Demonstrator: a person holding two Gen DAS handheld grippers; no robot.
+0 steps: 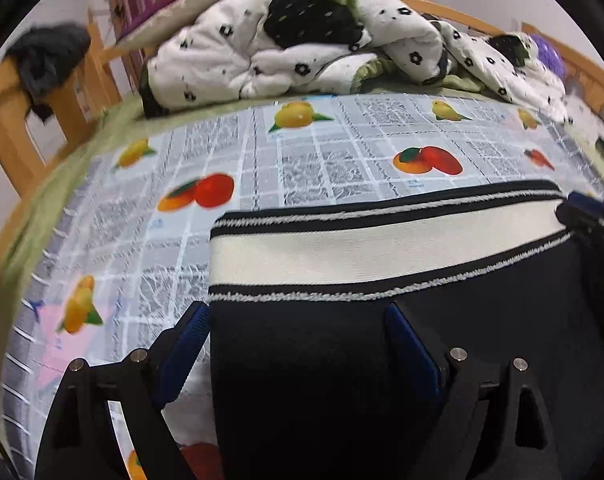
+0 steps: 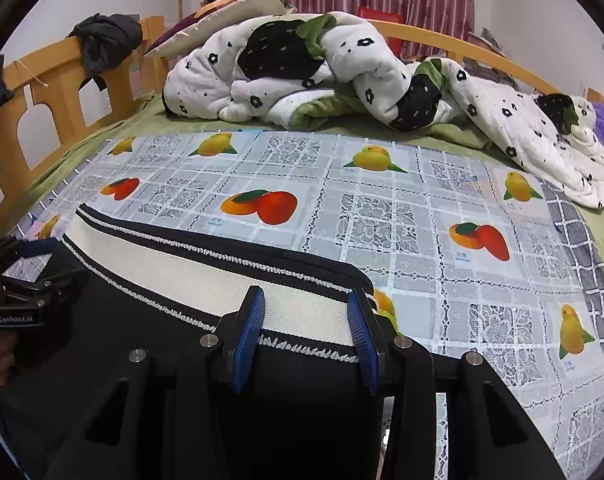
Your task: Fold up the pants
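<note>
Black pants (image 1: 321,380) with a wide cream waistband edged in black and white stripes (image 1: 361,248) lie on the fruit-print cloth. My left gripper (image 1: 298,320) is open, its blue pads astride the pants' left edge just below the waistband. My right gripper (image 2: 307,312) is open, its pads (image 2: 250,336) astride the right end of the waistband (image 2: 206,276). The pants' black cloth (image 2: 142,328) fills the lower left of the right wrist view. Each gripper shows at the edge of the other's view: the right one (image 1: 589,216), the left one (image 2: 26,276).
The fruit-print cloth (image 2: 441,208) covers a bed with a green sheet (image 2: 82,140). A crumpled white flowered quilt (image 2: 321,76) and a pillow (image 2: 222,16) lie at the back. A wooden bed frame (image 2: 42,92) with a dark garment (image 2: 106,40) stands at left.
</note>
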